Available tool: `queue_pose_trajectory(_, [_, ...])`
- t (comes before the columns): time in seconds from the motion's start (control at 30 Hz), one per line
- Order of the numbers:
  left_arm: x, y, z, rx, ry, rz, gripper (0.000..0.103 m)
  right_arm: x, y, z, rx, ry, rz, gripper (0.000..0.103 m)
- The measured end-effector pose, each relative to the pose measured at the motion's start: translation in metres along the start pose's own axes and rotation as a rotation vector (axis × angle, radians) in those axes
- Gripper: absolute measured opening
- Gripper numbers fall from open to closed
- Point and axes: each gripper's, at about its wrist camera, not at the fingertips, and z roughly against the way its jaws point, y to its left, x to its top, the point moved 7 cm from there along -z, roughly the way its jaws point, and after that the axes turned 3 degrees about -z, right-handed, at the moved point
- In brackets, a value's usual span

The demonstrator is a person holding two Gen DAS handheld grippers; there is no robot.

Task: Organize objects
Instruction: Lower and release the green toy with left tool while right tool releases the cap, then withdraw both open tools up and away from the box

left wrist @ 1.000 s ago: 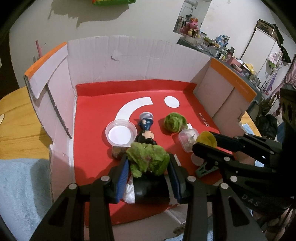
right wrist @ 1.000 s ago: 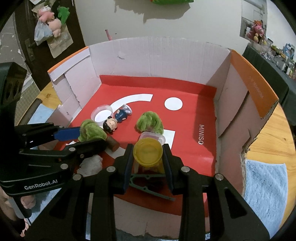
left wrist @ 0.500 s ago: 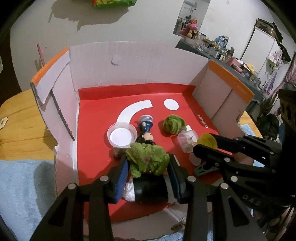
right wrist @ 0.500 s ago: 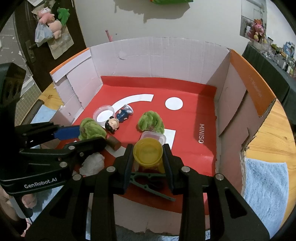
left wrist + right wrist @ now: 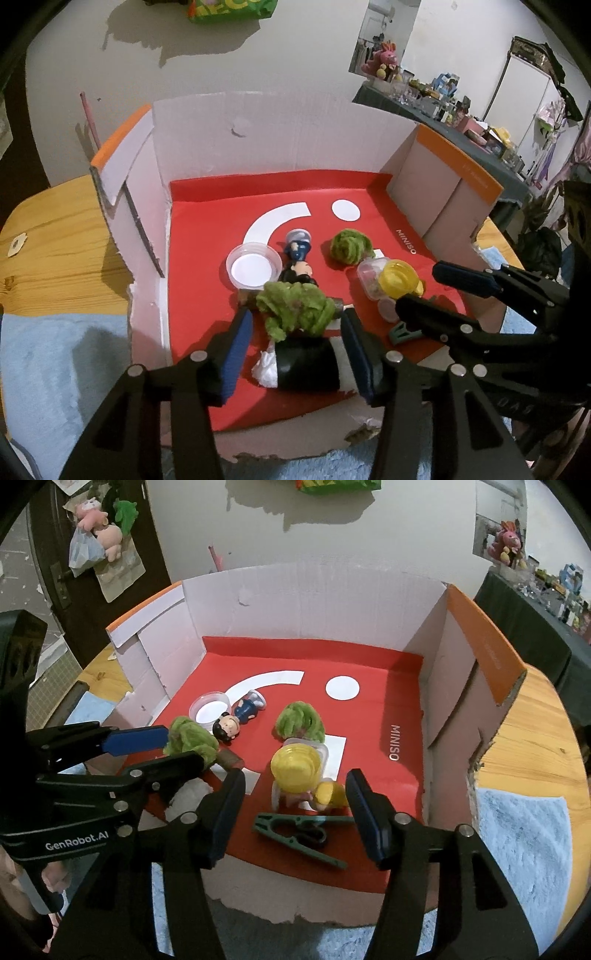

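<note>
Red box floor, scattered toys

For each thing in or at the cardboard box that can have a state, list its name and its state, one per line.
left gripper: open, jaws just widened, pads off the green fuzzy toy.
right gripper: open, jaws just widened, yellow-lidded tub free and tilted.
clear round lid: lying flat.
doll figure: lying down.
green clothespin: lying flat, closed.
cardboard box: open-topped.
</note>
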Motion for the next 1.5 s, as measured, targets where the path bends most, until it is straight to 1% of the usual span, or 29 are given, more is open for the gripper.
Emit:
queue_pose_trajectory(0.23, [-0.002,-0.001,0.011,0.023,-0.024,-0.006,0.062,-0.001,0.004,0.011,0.001,-0.014,0.005,0.056])
queue_pose_trajectory(0.27, [-0.003,-0.001,0.013,0.024,-0.028,-0.007,0.063,-0.001,0.004,0.012,0.001,-0.017,0.007,0.056])
queue_pose_trajectory(0.33, [-0.004,-0.002,0.017,0.025,-0.034,-0.007,0.064,-0.001,0.006,0.017,-0.001,-0.023,0.013,0.062])
queue_pose_trajectory(0.5, [-0.008,-0.003,0.027,0.030,-0.049,-0.006,0.069,-0.005,0.009,0.026,0.002,-0.037,0.011,0.064])
queue_pose_trajectory(0.57, [-0.009,-0.003,0.032,0.035,-0.053,-0.006,0.071,-0.006,0.010,0.030,0.001,-0.041,0.011,0.066])
queue_pose_trajectory(0.63, [-0.012,-0.004,0.036,0.039,-0.059,-0.004,0.075,-0.008,0.012,0.034,0.001,-0.044,0.012,0.071])
queue_pose_trajectory(0.77, [-0.016,-0.004,0.045,0.049,-0.076,-0.002,0.081,-0.013,0.015,0.045,0.004,-0.055,0.013,0.072])
queue_pose_trajectory(0.83, [-0.018,-0.004,0.049,0.056,-0.082,-0.005,0.086,-0.015,0.017,0.050,0.004,-0.061,0.013,0.077])
queue_pose_trajectory(0.97, [-0.023,-0.005,0.059,0.073,-0.101,-0.002,0.094,-0.021,0.021,0.061,0.007,-0.071,0.013,0.079])
queue_pose_trajectory(1.13, [-0.031,-0.004,0.069,0.090,-0.118,-0.001,0.103,-0.028,0.024,0.072,0.005,-0.081,0.009,0.084])
queue_pose_trajectory(1.23, [-0.036,-0.005,0.073,0.098,-0.126,-0.005,0.103,-0.033,0.026,0.076,0.004,-0.082,0.004,0.086])
queue_pose_trajectory(1.5, [-0.051,-0.011,0.085,0.121,-0.141,-0.029,0.103,-0.047,0.031,0.087,0.001,-0.094,-0.001,0.087])
